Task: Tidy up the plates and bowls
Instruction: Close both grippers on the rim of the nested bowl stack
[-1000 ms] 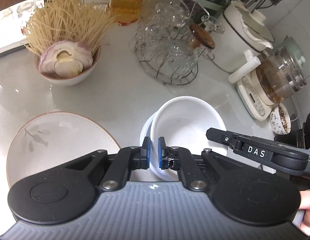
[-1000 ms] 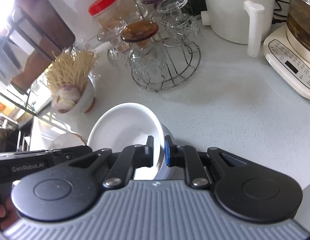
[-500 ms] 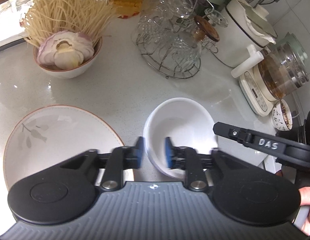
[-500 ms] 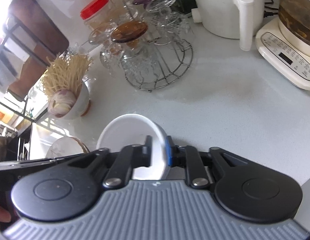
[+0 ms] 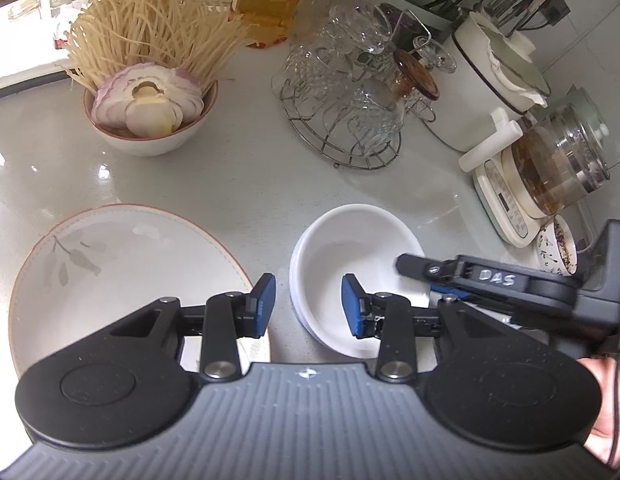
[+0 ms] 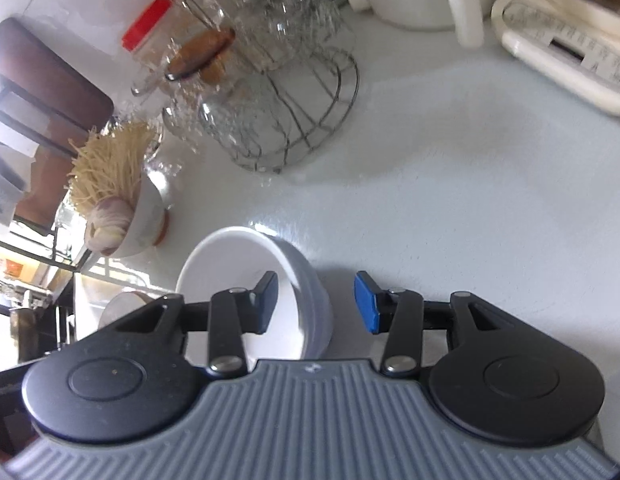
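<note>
The pale, glossy kitchen counter (image 5: pixel 237 184) is crowded at the back: a wire rack of glasses (image 5: pixel 350 112) at 12 o'clock in my left view, a kettle on its base (image 5: pixel 550 176) at 2 o'clock, and a bowl of noodles and onion (image 5: pixel 149 112) at 10 o'clock.

The white bowl (image 5: pixel 358 248) stands on the counter just in front of both my tools. It looks like two bowls nested, since a second rim shows under the first, but I cannot be sure. The flowered plate (image 5: pixel 109 272) lies at 9 o'clock, just beside the bowl and not touching it.

My left gripper (image 5: pixel 307 306) is partly open and grips nothing. The near rim of the bowl passes between its blue pads (image 5: pixel 265 304), and neither pad presses on it. My right gripper (image 6: pixel 322 304) is opening at this moment. The right wall of the bowl is between its jaws, with a clear gap to the outer pad, so the bowl is free.

I judge the bowl to be glazed ceramic: stiff, rather heavy for its size, smooth and slippery, and it can chip. I would take it at the rim, one pad inside and one outside, and press firmly. The plate is wide and flat, so I would hold its edge and lift it slowly, because it may tip.
</note>
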Demonstrator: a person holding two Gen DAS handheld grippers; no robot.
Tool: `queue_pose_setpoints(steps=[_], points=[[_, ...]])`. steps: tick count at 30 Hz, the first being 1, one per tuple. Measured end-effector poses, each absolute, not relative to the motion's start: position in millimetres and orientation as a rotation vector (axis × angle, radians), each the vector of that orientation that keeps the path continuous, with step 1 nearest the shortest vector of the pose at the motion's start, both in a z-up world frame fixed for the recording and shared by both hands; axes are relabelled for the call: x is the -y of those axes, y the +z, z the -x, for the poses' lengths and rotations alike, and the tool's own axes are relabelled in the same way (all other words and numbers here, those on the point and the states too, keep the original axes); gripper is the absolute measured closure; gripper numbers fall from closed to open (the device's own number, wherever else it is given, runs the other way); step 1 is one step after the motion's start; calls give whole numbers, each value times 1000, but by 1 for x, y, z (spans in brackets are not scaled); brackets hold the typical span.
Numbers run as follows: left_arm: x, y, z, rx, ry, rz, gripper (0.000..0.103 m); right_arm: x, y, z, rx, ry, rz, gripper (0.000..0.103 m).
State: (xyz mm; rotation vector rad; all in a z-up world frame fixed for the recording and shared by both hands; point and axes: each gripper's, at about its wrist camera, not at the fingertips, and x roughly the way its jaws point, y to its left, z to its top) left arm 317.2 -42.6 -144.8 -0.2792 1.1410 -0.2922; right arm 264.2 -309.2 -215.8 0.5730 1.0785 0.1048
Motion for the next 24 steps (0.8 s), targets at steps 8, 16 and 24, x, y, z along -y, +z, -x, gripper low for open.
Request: queue_pose_setpoints(steps=[8, 16, 24], points=[[49, -149, -318, -1161, -308, 275, 62, 307, -238, -265, -1150, 114, -650, 78], [63, -157, -323, -1195, -327, 286, 61, 322, -237, -250, -1145, 81, -661, 84], [92, -169, -331, -1253, -383, 241, 59, 343, -239, -239, -1139, 23, -696, 84]])
